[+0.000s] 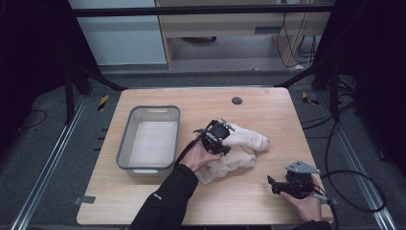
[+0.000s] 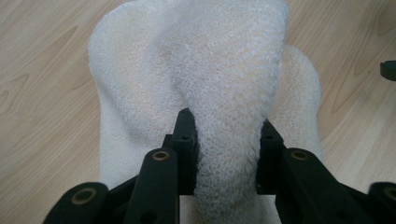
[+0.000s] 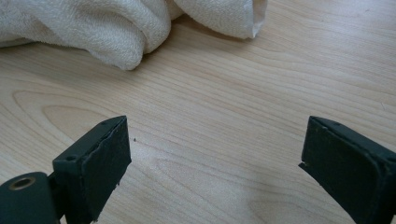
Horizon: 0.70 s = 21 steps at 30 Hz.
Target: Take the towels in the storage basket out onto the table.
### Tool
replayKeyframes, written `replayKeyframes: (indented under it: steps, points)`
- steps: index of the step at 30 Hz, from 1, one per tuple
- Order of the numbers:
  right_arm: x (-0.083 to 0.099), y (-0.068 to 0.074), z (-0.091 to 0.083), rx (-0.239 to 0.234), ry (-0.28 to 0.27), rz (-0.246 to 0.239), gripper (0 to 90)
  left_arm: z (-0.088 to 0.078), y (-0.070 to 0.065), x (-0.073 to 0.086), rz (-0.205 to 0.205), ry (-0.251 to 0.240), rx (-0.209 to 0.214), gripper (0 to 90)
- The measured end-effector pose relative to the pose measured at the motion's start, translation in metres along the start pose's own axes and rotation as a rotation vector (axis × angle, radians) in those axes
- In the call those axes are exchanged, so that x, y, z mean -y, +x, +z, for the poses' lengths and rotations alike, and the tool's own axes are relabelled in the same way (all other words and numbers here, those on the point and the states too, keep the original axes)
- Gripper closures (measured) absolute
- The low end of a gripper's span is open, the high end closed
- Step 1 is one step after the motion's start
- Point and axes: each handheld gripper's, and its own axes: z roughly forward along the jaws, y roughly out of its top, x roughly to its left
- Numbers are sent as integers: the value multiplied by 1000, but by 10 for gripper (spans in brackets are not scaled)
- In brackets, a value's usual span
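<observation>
Here's the left gripper [image 1: 221, 130] over the middle of the wooden tabletop [image 1: 249, 201], and its fingers [image 2: 184, 135] are clamped on a raised fold of the white towel [image 1: 237, 151], the terry cloth bunched up thick between them. The towel itself lies crumpled near the centre of the tabletop, just to the right of the grey plastic bin [image 1: 123, 143], which sits apart from it. Over on the near right, the right gripper [image 1: 274, 184] rests low by the tabletop's front edge, well apart from the towel, its fingers [image 3: 100, 163] spread wide with nothing between them but bare wood. From the right gripper view, the towel's rumpled edge lies ahead.
</observation>
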Motion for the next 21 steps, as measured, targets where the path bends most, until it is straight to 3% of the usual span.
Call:
replayKeyframes:
  steps: [8, 21]
  points:
    - [0, 1, 0, 0, 3, 4, 75, 9, 1, 7, -6, 9, -11, 613]
    - [0, 0, 1, 5, 6, -8, 73, 11, 3, 17, 14, -4, -47, 344]
